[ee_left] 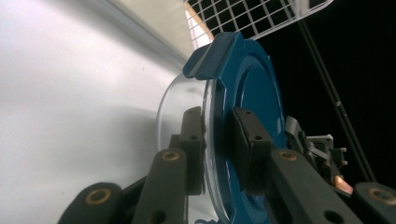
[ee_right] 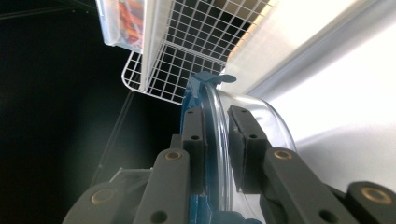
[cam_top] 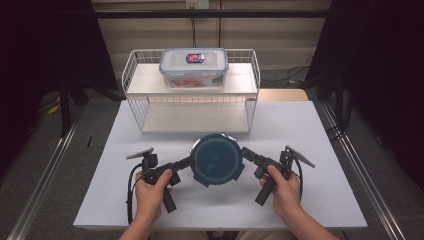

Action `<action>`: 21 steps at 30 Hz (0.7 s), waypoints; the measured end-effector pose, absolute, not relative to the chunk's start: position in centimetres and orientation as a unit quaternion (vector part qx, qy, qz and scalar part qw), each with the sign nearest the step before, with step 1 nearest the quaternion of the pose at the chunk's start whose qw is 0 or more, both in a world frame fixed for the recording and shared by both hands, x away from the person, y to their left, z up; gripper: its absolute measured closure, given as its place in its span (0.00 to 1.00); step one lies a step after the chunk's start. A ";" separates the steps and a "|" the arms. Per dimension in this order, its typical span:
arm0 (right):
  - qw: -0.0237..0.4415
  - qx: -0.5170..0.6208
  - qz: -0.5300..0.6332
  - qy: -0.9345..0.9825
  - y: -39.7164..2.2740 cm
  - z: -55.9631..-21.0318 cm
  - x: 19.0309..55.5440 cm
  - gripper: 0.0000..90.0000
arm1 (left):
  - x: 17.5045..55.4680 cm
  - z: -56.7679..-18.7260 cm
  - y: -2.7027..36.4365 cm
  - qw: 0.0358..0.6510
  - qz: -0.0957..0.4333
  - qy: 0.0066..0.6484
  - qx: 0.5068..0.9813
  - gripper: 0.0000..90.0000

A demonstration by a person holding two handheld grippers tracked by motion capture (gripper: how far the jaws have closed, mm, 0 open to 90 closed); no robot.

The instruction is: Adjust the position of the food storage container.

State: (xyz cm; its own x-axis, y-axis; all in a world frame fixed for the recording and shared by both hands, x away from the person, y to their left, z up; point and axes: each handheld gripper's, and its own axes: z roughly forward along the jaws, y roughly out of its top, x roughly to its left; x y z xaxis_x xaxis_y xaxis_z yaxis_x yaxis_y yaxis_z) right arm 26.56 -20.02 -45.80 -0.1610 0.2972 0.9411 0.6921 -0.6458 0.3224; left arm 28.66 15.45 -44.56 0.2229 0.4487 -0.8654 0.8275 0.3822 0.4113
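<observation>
Showing: round clear container (blue clip-on lid).

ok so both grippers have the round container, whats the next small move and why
Probably lift it level and carry it toward the white wire shelf rack: the left gripper and right gripper clamp opposite rims of the clear round blue-lidded container.

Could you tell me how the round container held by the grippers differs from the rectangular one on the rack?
The round container has a dark blue lid; the rectangular container has a clear one. The round one is gripped by both grippers near the table; the rectangular one rests on the wire rack. Both have clear bodies.
</observation>
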 end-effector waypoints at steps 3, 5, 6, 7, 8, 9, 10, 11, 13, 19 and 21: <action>0.151 -0.626 -0.656 -0.395 -19.8 -45.4 27.0 0.86 | 28.8 -44.0 15.7 0.581 -0.161 0.602 0.523 0.84; 0.153 -0.625 -0.659 -0.390 -19.5 -45.1 27.2 0.86 | 28.9 -43.7 16.0 0.588 -0.162 0.600 0.518 0.84; 0.152 -0.623 -0.659 -0.394 -19.5 -44.9 27.3 0.86 | 29.0 -43.5 16.1 0.590 -0.159 0.602 0.515 0.84; 0.154 -0.623 -0.658 -0.393 -19.4 -44.7 27.4 0.86 | 29.1 -43.2 16.3 0.592 -0.160 0.598 0.517 0.84; 0.154 -0.622 -0.659 -0.394 -19.3 -44.5 27.5 0.86 | 29.1 -43.0 16.4 0.600 -0.155 0.597 0.510 0.84; 0.158 -0.619 -0.661 -0.394 -19.2 -44.3 27.7 0.86 | 29.1 -42.7 16.4 0.608 -0.156 0.596 0.501 0.84; 0.157 -0.619 -0.663 -0.392 -19.1 -44.1 27.9 0.86 | 29.2 -42.3 16.5 0.607 -0.158 0.595 0.503 0.84; 0.157 -0.619 -0.663 -0.390 -19.0 -43.9 28.1 0.86 | 29.2 -42.0 16.7 0.611 -0.159 0.591 0.502 0.84; 0.161 -0.615 -0.666 -0.391 -18.8 -43.2 28.4 0.86 | 29.3 -41.3 16.9 0.618 -0.153 0.589 0.498 0.84; 0.159 -0.604 -0.675 -0.392 -18.5 -41.8 29.1 0.86 | 29.7 -39.4 17.1 0.629 -0.141 0.582 0.495 0.84; 0.161 -0.602 -0.678 -0.390 -18.4 -41.4 29.3 0.86 | 29.8 -38.8 17.2 0.635 -0.138 0.577 0.494 0.84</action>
